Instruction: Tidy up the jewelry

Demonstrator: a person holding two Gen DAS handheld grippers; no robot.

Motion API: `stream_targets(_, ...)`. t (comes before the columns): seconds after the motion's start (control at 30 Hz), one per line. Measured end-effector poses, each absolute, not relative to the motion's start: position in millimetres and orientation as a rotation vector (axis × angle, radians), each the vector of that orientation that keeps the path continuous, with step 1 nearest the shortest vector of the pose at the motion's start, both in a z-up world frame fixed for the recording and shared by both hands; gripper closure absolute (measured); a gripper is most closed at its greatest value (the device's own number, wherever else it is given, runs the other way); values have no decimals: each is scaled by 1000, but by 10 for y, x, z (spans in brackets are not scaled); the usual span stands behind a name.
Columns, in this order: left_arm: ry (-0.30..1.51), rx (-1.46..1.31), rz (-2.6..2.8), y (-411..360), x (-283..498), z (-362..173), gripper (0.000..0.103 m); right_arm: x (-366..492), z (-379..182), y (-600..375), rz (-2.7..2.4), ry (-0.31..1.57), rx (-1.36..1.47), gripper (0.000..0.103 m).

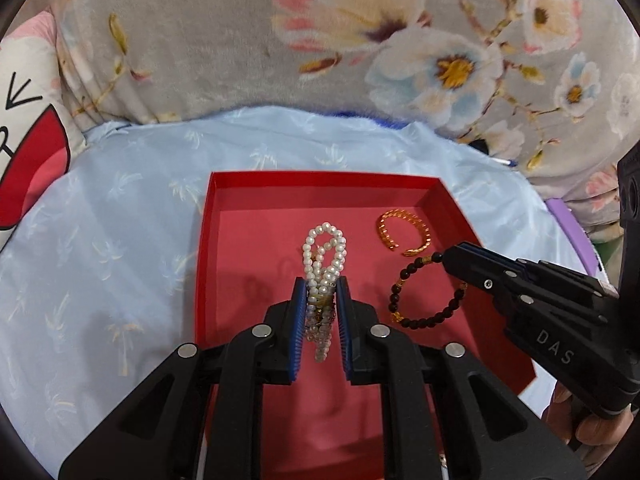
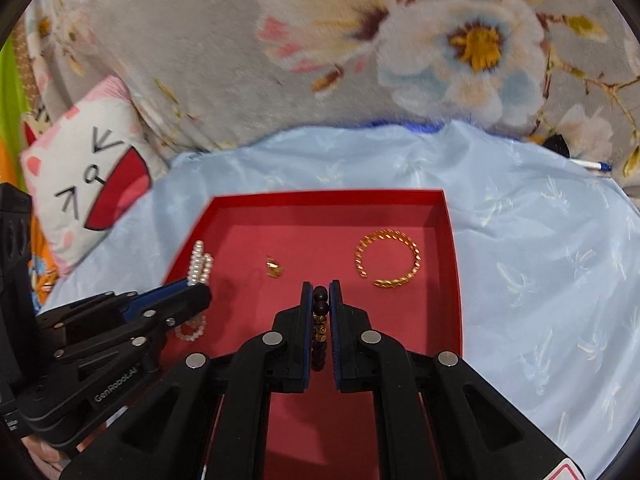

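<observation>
At the far left a white cushion (image 2: 86, 184) with a drawn cat face leans against the grey flowered blanket (image 1: 192, 40), beside the pale blue cloth (image 1: 104, 240) that everything lies on. On that cloth stands the red tray (image 1: 324, 182), open side up.

My left gripper (image 1: 322, 286) tilts downward over the left half of the tray, its fingers drawn narrow and clamped on the pearl bracelet (image 1: 326, 254). The pearl loops stick up past my fingertips, and the rest of the strand hangs down between the blue pads. In the right wrist view that gripper (image 2: 200, 286) comes in from the left edge, over the tray's left wall.

Near the middle of the tray floor lies a small gold piece (image 2: 274, 269), apart from everything else.

My right gripper (image 2: 320, 286) also slants downward, over the right half of the tray, fingers nearly together and pinching the dark bead bracelet (image 1: 424, 294). From the left wrist view its ring hangs free below my fingertips. The hand (image 1: 580, 428) holding that gripper shows at the lower right.

Furthest right in the tray, the gold open bangle (image 2: 388, 258) lies flat near the right wall.
</observation>
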State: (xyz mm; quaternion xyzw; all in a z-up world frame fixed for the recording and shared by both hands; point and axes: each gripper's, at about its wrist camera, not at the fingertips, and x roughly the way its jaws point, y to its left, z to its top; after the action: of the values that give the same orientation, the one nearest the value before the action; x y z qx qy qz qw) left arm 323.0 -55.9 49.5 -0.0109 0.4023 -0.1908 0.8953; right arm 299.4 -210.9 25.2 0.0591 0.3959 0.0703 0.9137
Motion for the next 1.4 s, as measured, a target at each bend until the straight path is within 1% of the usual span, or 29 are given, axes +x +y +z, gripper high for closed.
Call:
stream_targets(0.13, 884, -10, -382, -618, 3382, 338, 88, 3128, 99, -2155, 48, 874, 53, 95)
stream_targets(0.23, 896, -18, -365, -630, 3422, 295, 88, 3092, 85, -2232, 4, 862, 42, 90)
stream_targets(0.33, 879, -31, -348, -580, 3374, 347, 79, 2952, 132, -2314, -15, 820, 52, 85)
stream_targets(0.4, 853, -43, -330, -514, 3291, 418, 70, 2791, 198, -2330, -18, 782, 43, 85)
stream_targets(0.47, 825, -43, -311, -450, 3164, 488, 69, 2569, 273, -2317, -7, 746, 38, 79)
stream_targets(0.53, 793, -52, -300, -361, 2933, 558, 65, 2317, 334, -2290, 11, 714, 31, 74)
stream_targets(0.57, 787, -61, -301, -317, 2830, 573, 60, 2130, 360, -2274, 22, 696, 31, 72)
stream_targets(0.6, 784, -72, -299, -265, 2704, 574, 59, 2005, 376, -2258, 36, 688, 38, 71)
stream_targets(0.7, 792, -87, -295, -143, 2377, 535, 59, 1555, 386, -2203, 80, 672, 62, 69)
stream_targets(0.77, 808, -89, -290, -39, 2122, 466, 59, 1228, 360, -2173, 102, 673, 80, 65)
stream_targets(0.93, 845, -96, -278, 168, 1599, 291, 59, 551, 156, -2128, 140, 724, 133, 64)
stream_targets(1.13, 861, -99, -313, 214, 1179, 180, 59, 157, -96, -2159, 130, 768, 164, 64)
stream_targets(1.23, 872, -73, -327, 134, 1075, 125, 54, 49, -201, -2221, 100, 781, 171, 64)
stream_targets(1.4, 871, -20, -326, 6, 934, 45, 53, -83, -319, -2337, 80, 798, 211, 64)
